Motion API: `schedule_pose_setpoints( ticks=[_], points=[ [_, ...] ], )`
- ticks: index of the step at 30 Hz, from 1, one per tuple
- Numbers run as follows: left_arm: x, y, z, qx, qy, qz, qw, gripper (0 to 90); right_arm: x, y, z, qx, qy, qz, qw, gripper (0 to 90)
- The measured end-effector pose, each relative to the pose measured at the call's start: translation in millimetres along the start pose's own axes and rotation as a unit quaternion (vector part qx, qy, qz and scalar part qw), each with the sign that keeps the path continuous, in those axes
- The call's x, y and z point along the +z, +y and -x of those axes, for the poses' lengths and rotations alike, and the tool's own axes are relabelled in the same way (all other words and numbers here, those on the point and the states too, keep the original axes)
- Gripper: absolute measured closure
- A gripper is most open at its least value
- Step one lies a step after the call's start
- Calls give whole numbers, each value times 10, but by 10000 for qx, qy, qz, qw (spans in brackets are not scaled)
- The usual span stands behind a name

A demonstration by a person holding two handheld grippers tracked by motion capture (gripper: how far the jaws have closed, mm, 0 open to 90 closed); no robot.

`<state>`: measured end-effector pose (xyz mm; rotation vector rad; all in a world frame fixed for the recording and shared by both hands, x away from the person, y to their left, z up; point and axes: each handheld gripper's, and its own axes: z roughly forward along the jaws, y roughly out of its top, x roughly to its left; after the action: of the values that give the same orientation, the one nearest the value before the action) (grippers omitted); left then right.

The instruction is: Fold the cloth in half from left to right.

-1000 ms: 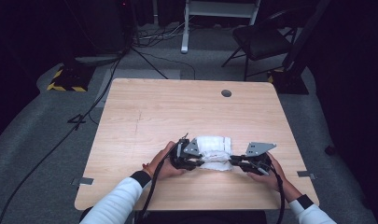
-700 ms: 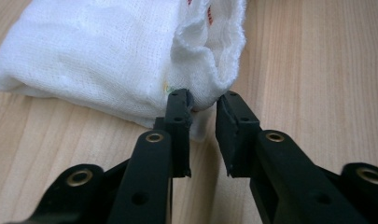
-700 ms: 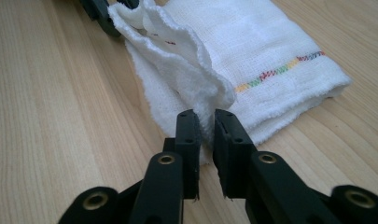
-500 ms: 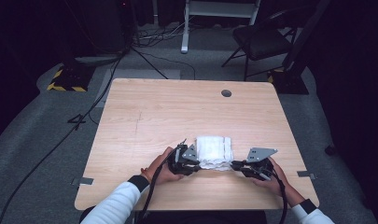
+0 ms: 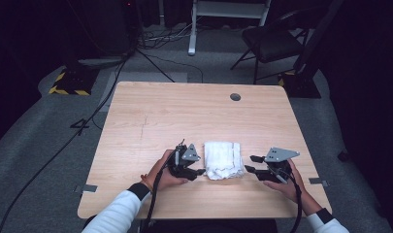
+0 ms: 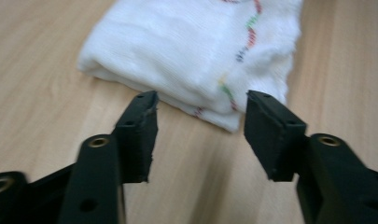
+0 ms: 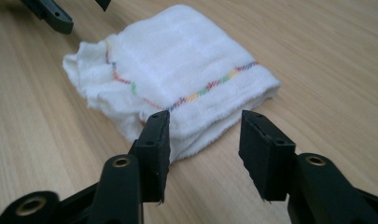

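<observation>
Right tongs (image 5: pixel 250 164) withdrawn (towel (image 5: pixel 223 159) lengthwise, seemingly).

- A wooden table (image 5: pixel 184 121) has a round grommet hole (image 5: pixel 235 97) near its far edge.
- A black chair (image 5: pixel 271 41) stands beyond it.
- Cables (image 5: pixel 155 60) cross the grey floor.

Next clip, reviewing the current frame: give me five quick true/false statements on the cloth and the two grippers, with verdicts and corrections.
1. The white cloth lies folded on the table. True.
2. The left gripper is clamped on the cloth. False: its jaws are open, just short of the cloth's edge.
3. The right gripper is open. True.
4. The cloth is plain white all over. False: a multicoloured stitched line runs across it.
5. The cloth lies between the two grippers. True.
</observation>
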<state>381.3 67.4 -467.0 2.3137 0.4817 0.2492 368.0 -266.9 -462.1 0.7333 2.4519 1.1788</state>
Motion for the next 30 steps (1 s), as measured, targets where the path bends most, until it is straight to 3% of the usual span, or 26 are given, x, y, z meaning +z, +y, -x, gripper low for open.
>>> schedule_pose_setpoints(
  ticks=[4, 8, 10, 13, 15, 19, 22, 30],
  points=[
    [22, 143, -3, -18, 87, 168, 9998, 315, 91, 116, -12, -78, -86, 22, 9999, 447],
    [108, 231, 66, 100, 12, 159, 9998, 291, 186, 167, -70, -208, -55, -55, 9998, 408],
    [182, 217, 106, 172, -117, 59, 9998, 278, 222, 154, -103, -283, 0, -142, 9995, 395],
    [270, 168, 153, 264, -18, -196, 9995, 277, 258, 104, -140, -353, 105, -343, 9987, 380],
    [308, 126, 169, 173, -51, -289, 9994, 266, 271, 59, -160, -423, 170, -456, 9979, 376],
    [351, 43, 191, 203, 17, -490, 9986, 256, 300, -7, -184, -488, 131, -616, 9968, 363],
    [372, 14, 166, 55, -19, -418, 9991, 240, 334, -27, -189, -520, 98, -709, 9961, 359],
    [360, 52, 145, 85, -104, -409, 9991, 222, 345, -24, -183, -509, 99, -731, 9960, 341]
  ],
)
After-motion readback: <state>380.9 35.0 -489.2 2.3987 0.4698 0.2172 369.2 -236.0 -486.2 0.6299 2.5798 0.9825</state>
